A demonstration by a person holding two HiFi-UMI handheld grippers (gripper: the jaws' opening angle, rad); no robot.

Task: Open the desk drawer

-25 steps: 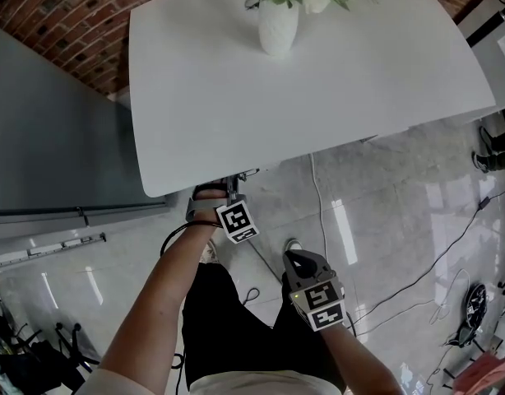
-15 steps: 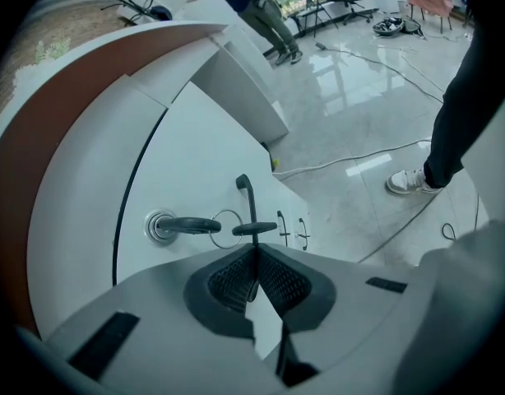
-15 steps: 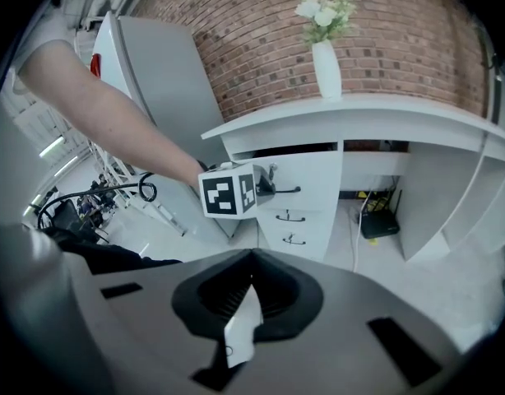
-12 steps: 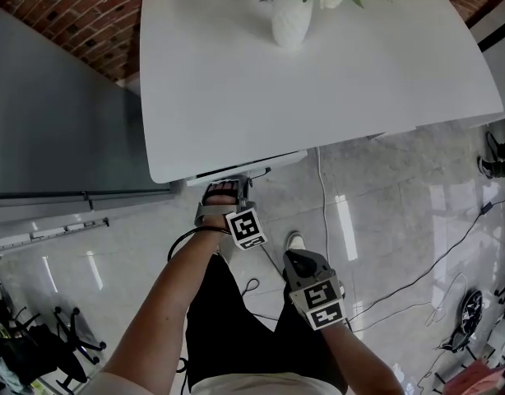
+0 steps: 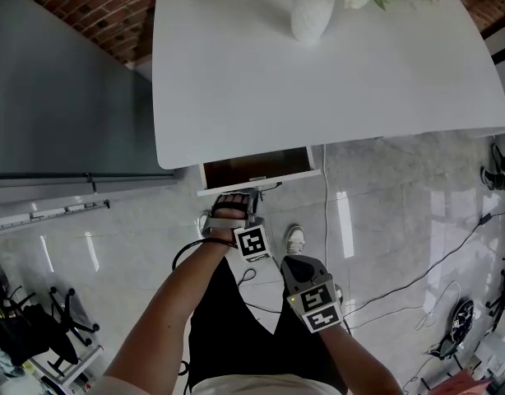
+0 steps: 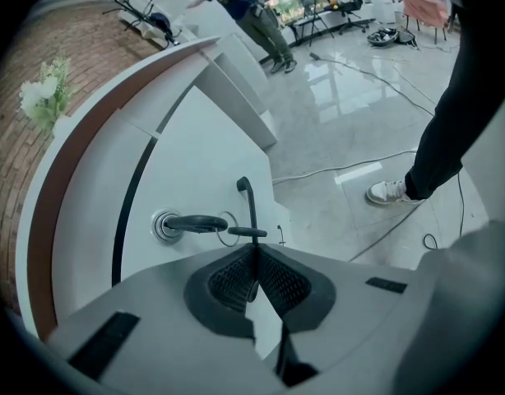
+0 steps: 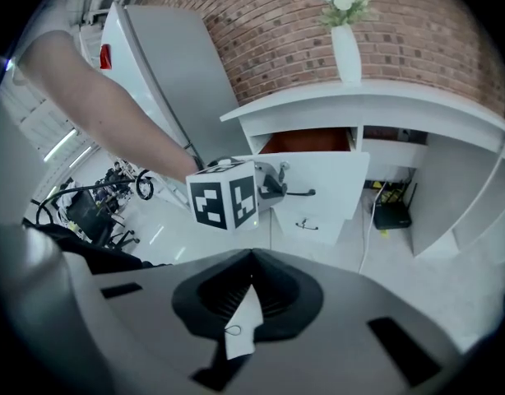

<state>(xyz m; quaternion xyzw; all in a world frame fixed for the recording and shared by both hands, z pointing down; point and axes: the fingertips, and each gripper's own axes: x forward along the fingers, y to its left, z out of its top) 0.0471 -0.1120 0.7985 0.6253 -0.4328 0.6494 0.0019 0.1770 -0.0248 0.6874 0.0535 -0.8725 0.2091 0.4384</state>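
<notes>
- Left gripper point(image 6: 254, 257): the jaws are pressed together on the thin dark handle point(image 6: 251, 212) of the drawer front and grip nothing else. Over the last second it has drawn back toward the person, toward 6 o'clock in the head view.
- Drawer point(image 5: 256, 165): a second ago it lay hidden under the desk edge. Half a second ago only a sliver of its front showed. Now it stands out far enough for its inside to be seen from above. It sits under the near edge of the desk point(image 5: 343, 81), at 12 o'clock from the left gripper.
- Bearing on the task: the pull is working and the drawer already counts as open. How much travel remains cannot be told.
- Drawer, appearance: the front is flat and white and the interior is reddish-brown. No contents can be made out. A key point(image 6: 194, 222) with a wire ring stands in a round lock at 9 o'clock from the handle in the left gripper view.
- Right gripper point(image 7: 251, 263): the jaws are closed on each other and hold nothing. In the head view it hangs at 5 o'clock from the left gripper, well apart from the drawer, much where it was a second ago.
- Vase point(image 5: 312, 15): white and upright, it holds flowers at the far side of the desk, at 1 o'clock from the drawer.
</notes>
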